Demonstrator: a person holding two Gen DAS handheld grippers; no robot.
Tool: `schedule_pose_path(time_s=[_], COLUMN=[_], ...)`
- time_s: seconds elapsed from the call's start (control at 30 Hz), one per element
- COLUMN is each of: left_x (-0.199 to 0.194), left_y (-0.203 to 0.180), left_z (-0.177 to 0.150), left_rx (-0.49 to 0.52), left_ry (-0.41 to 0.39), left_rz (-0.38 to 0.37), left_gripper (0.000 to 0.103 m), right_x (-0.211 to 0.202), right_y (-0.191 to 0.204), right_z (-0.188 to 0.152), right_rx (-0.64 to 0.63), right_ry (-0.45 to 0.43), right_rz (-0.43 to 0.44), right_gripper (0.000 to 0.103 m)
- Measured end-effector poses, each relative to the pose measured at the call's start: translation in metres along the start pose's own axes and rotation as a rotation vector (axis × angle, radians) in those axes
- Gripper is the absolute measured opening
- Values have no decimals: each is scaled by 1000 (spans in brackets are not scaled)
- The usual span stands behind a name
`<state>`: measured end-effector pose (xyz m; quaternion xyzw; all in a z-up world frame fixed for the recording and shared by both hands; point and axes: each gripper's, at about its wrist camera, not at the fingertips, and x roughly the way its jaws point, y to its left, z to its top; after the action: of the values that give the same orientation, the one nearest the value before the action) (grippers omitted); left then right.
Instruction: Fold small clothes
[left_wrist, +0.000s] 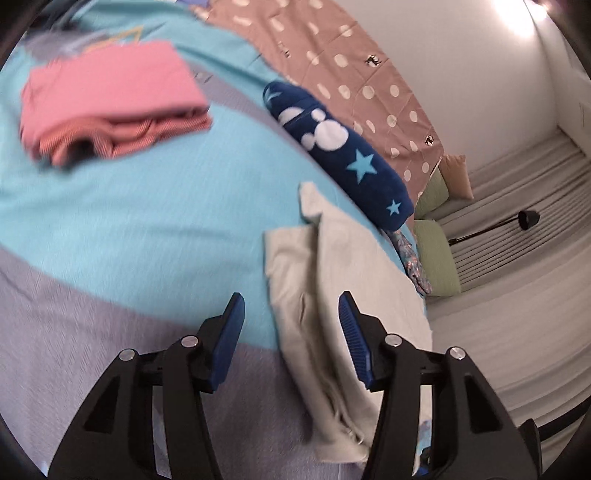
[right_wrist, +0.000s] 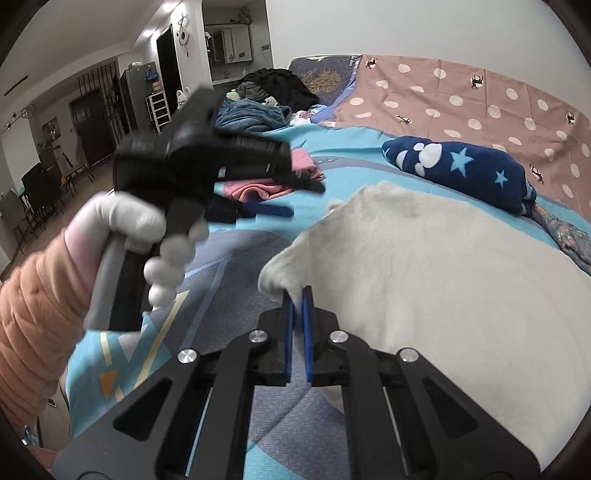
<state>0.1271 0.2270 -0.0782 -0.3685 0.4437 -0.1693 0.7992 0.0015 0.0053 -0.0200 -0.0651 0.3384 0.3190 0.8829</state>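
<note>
The cream garment (right_wrist: 424, 258) lies spread on the bed (left_wrist: 129, 192), on its turquoise-and-grey cover, just in front of a navy star-patterned cushion (right_wrist: 461, 170) and well apart from the folded pink clothes (left_wrist: 110, 99) further up the cover. The right gripper (right_wrist: 299, 295) is pressed together on a corner of the garment, pinching a small peak of the fabric and lifting it slightly off the cover. The left gripper (left_wrist: 291, 306) is spread, nothing between its blue pads; from its own camera it hangs above the garment's edge, and the right wrist view shows it held in a white-gloved hand (right_wrist: 147, 236), off to the side of the cloth.

The fabric looks soft, light and a little fleecy — it will sag and drape rather than hold a line, and a single pinched corner will only drag it into a bunch. The sensible second hold is probably a neighbouring corner along the same edge, so the two grippers carry that edge over taut and level.
</note>
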Motion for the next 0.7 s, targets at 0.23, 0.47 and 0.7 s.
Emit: schedule_pose_path(time_s=[0.23,0.47,0.7], left_x=[30,42,14], left_y=[-11,-18,-6], left_z=[-12,-9,-8], left_rx=[55,77,47], left_ry=[109,138,94], left_rz=[-120,-151,-120], left_gripper=[54,56,56], right_x=[-5,27,70], right_y=[9,54,74], right_z=[-20,-49,-32], right_rx=[-144,-495,-630], right_ry=[95,135,67], right_rz=[-13,-263,-475], right_gripper=[44,58,48])
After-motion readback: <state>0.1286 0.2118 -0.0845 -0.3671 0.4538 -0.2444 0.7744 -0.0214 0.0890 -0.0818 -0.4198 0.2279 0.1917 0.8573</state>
